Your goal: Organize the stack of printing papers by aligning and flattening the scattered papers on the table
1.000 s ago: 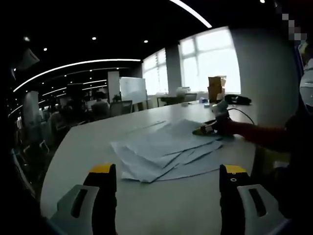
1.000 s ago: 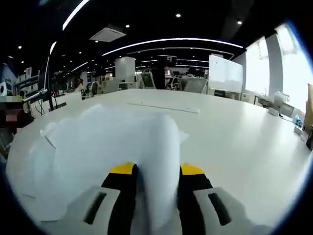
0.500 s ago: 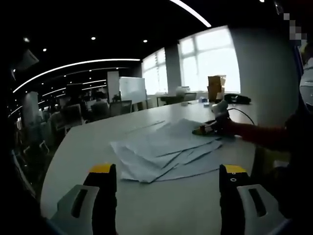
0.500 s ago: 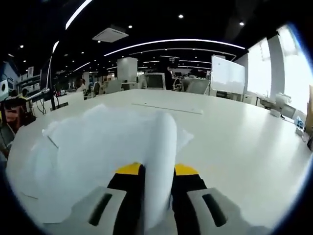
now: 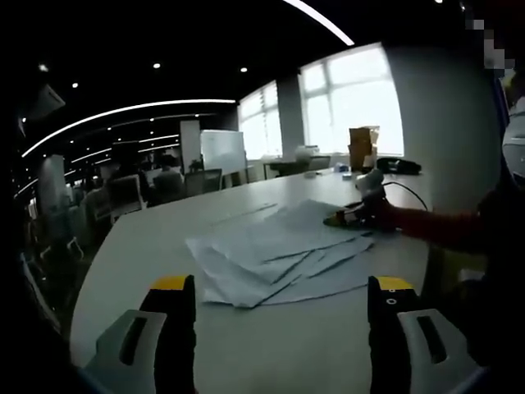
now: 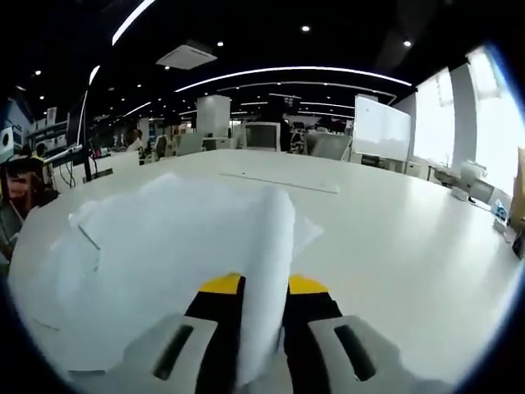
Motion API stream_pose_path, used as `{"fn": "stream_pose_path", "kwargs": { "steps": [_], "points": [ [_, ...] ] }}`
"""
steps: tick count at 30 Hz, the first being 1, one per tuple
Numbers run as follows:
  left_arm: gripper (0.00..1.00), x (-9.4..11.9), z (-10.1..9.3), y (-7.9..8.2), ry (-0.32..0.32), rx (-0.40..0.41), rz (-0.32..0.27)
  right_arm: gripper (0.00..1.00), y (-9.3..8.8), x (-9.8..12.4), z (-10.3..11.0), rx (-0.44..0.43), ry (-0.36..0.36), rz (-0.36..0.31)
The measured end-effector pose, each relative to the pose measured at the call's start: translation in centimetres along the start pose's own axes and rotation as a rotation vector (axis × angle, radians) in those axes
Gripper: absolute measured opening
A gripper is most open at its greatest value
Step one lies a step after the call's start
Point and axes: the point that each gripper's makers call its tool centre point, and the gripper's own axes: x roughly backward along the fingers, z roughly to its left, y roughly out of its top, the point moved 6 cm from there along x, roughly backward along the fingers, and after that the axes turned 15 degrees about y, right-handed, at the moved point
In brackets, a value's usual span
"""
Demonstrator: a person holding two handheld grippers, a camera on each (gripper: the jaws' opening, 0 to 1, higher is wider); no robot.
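Observation:
Several white printing papers (image 5: 275, 254) lie fanned out and overlapping on the white table (image 5: 131, 254) in the left gripper view. My left gripper (image 5: 277, 291) hovers open in front of them, nothing between its yellow-tipped jaws. At the far right edge of the sheets my right gripper (image 5: 351, 216) is held by a person's red-sleeved arm (image 5: 435, 226). In the right gripper view, my right gripper (image 6: 261, 287) is shut on the curled-up edge of the papers (image 6: 164, 263), which spread away to the left.
A cardboard box (image 5: 362, 146) and dark items stand by the windows at the table's far end. Office chairs (image 6: 328, 144), a whiteboard (image 6: 379, 126) and desks lie beyond the table. The table's right half (image 6: 410, 238) is bare.
The right gripper's jaws have drawn closer together on the paper's edge, which is lifted slightly. The left gripper has stayed where it was.

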Motion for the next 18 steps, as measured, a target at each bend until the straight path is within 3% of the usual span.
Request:
{"fn": "stream_pose_path", "kwargs": {
  "steps": [13,18],
  "points": [
    [0.89,-0.1,-0.1,-0.1,-0.002,0.005,0.002,0.04,0.8,0.6,-0.8,-0.050,0.006,-0.076],
    [0.89,-0.1,-0.1,-0.1,-0.001,0.005,0.002,0.03,1.2,0.9,-2.0,-0.072,-0.006,-0.118]
  ]
}}
